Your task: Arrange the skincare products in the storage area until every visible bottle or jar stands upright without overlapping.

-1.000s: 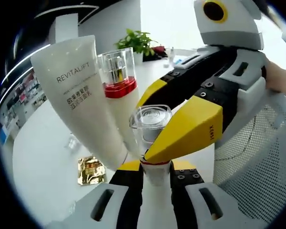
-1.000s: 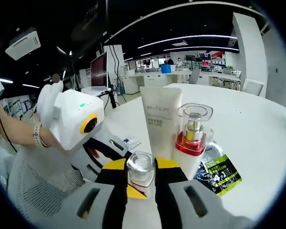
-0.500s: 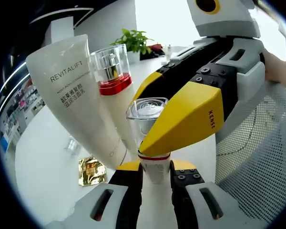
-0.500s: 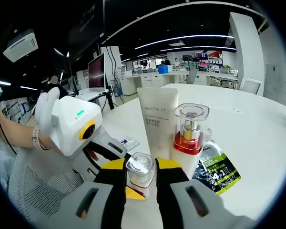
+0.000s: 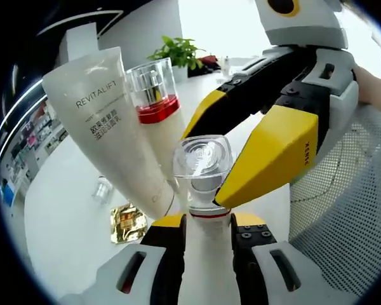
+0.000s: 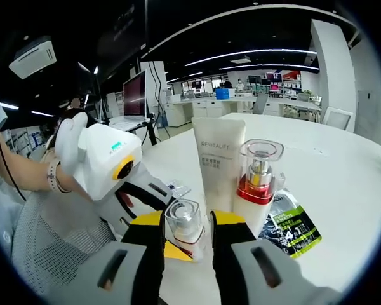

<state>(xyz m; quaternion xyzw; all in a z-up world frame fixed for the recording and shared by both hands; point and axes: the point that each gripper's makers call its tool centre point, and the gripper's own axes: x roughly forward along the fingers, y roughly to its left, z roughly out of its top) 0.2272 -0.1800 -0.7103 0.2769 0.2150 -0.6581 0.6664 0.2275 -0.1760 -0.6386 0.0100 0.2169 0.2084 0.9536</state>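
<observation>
**Jaws loosen on the cap while the left keeps its hold**

Jaws first: the left gripper [image 5: 208,221] is clamped on the white body of the small bottle [image 5: 202,159], just under its red ring. The right gripper [image 6: 187,222] now stands apart around the clear cap. Half a second ago its yellow tip lay across the cap in the left gripper view. Now the two tips are spread and the whole cap shows between them. In the right gripper view a thin gap has opened beside the cap as well. We read this as the right side letting go, so the bottle's weight passes to the left alone. The bottle is upright between both pairs of jaws, close in front of the tube [image 6: 217,159] and the pump bottle [image 6: 257,178].

For the task, we judge the bottle is not yet placed. It is held, and we cannot tell whether its base touches the table [image 5: 63,210].

Just behind it the tube and the red-collared pump bottle stand side by side, upright in the right gripper view. They lean in the left gripper view, which may only be that camera's roll. Their feet are hidden by the jaws, so we cannot say whether they touch each other.

A gold sachet [image 5: 128,223] lies flat beside them and a green one [image 6: 292,232] on the other side. White mesh [image 5: 343,216] runs off the edge; we cannot tell what it belongs to. A gloved hand [image 6: 70,136] holds the left gripper. Farther off the room is too blurred to read.
</observation>
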